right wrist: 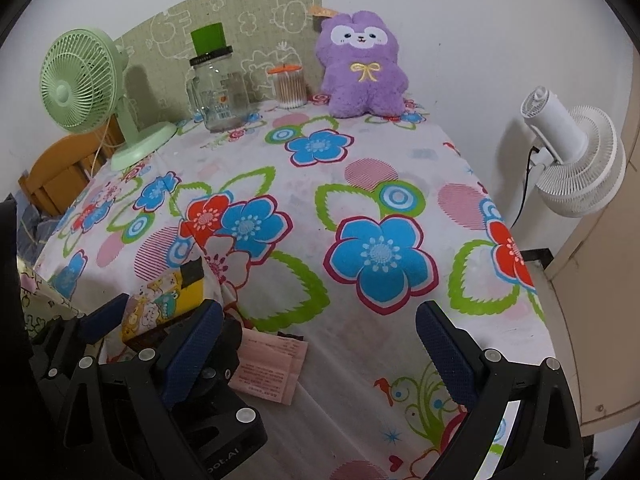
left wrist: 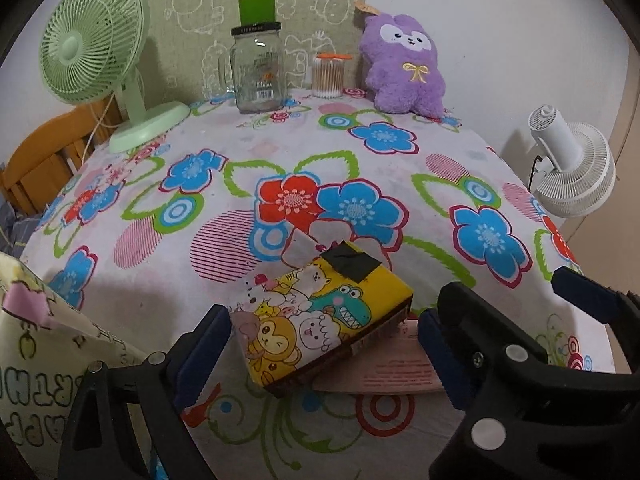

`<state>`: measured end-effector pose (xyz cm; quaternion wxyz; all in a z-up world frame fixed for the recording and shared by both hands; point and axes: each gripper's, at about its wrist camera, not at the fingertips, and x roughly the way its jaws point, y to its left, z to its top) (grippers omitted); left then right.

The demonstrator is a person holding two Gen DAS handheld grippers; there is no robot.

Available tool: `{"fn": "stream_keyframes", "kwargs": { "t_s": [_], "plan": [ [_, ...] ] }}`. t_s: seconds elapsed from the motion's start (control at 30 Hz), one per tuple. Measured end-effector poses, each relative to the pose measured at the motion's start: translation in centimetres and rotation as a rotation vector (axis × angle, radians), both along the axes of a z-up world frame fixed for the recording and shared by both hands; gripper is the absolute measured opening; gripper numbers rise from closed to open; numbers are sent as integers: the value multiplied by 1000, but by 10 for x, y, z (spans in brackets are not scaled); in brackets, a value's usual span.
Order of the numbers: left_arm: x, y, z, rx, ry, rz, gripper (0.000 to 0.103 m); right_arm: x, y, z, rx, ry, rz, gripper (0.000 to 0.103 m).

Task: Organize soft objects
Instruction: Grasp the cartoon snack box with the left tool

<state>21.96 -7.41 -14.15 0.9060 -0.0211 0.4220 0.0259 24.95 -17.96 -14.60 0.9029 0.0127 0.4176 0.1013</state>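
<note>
The yellow cartoon tissue pack [left wrist: 320, 316] lay flat on the flowered surface [left wrist: 400, 184] atop a pink packet [left wrist: 394, 372], its long axis running diagonally from near-left to far-right. The left gripper [left wrist: 320, 354] straddled it, fingers wide, not pressing. The right gripper [right wrist: 318, 346] stood open, empty.

Tissue pack [left wrist: 320, 320] atop pink packet [left wrist: 396, 372]

Yellow cartoon-animal tissue pack [left wrist: 320, 316], black tape patch on its top, lies flat and skewed near the front of the flowered tablecloth [left wrist: 280, 152], overlapping a pink packet [left wrist: 396, 372]; purple plush [left wrist: 404, 64] sits upright at the far edge.
</note>
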Motion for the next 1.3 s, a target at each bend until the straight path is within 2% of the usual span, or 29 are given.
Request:
{"fn": "stream_keyframes", "kwargs": {
  "t_s": [0.2,0.3,0.4,0.57,0.83,0.93,1.07,1.3],
  "plan": [
    [2,3,-2,-25,10,3,97,2,1,1,9,-5,3,99],
    [1,3,-2,-32,13,-4,94,2,2,0,10,-5,7,99],
    [-1,1,0,-36,10,-20,85,2,2,1,11,-6,6,99],
    [-5,-2,3,-35,3,-43,64,1,2,1,18,-4,10,99],
    [-11,-3,7,-9,2,-38,50,-3,6,3,15,-5,24,99],
    [-12,-3,7,-2,2,-38,51,-5,5,3,7,-11,21,99],
    [-11,-3,9,11,-6,-25,78,-4,4,5,10,-12,20,99],
    [-1,-3,18,27,-26,-30,90,4,2,13,34,-16,6,99]
  ]
}}
